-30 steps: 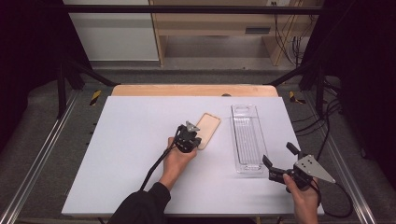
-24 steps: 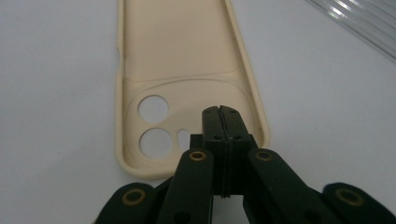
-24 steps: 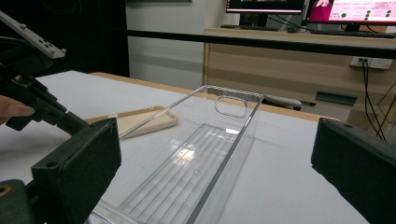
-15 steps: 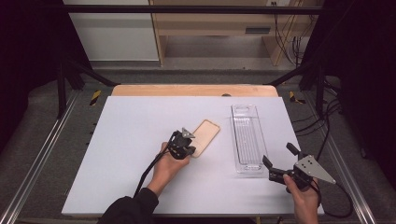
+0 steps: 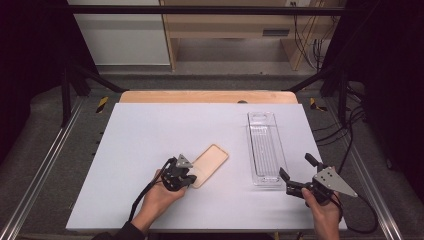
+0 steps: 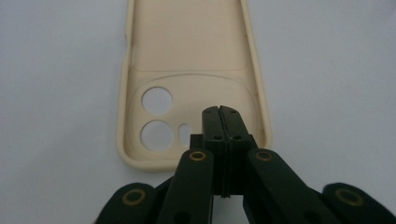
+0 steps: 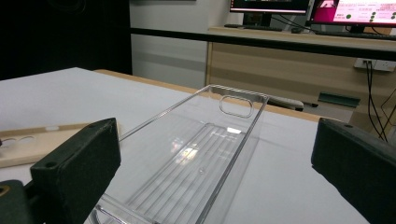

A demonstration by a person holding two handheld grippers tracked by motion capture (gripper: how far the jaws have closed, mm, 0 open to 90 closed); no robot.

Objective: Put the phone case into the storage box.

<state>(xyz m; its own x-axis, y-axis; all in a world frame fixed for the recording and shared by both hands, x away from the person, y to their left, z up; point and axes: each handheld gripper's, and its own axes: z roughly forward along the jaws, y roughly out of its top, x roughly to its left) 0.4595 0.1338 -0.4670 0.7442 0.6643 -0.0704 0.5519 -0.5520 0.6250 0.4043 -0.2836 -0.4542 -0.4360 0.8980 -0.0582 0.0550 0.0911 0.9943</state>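
A beige phone case (image 5: pixel 214 161) lies open side up on the white table (image 5: pixel 150 130), left of centre and angled. My left gripper (image 5: pixel 192 173) is shut, and its tips (image 6: pixel 219 112) rest inside the case (image 6: pixel 187 46) at the end with the camera cut-outs. A clear, empty plastic tray (image 5: pixel 263 150) lies lengthwise at the right. My right gripper (image 5: pixel 296 167) stands open just in front of the tray's near end, with nothing between its pads. In the right gripper view (image 7: pixel 217 154) the tray (image 7: pixel 243 98) runs away ahead and the case (image 7: pixel 28 144) lies off to the left.
A wooden strip (image 5: pixel 205 96) borders the table's far edge. Metal rails (image 5: pixel 45 160) run along both sides, and cables (image 5: pixel 345 135) hang at the right. Beyond the table stand a wooden bench and monitors (image 7: pixel 350 11).
My left gripper has pulled back toward the person and to the left, and the phone case has slid along with it. The right gripper has stayed where it was.
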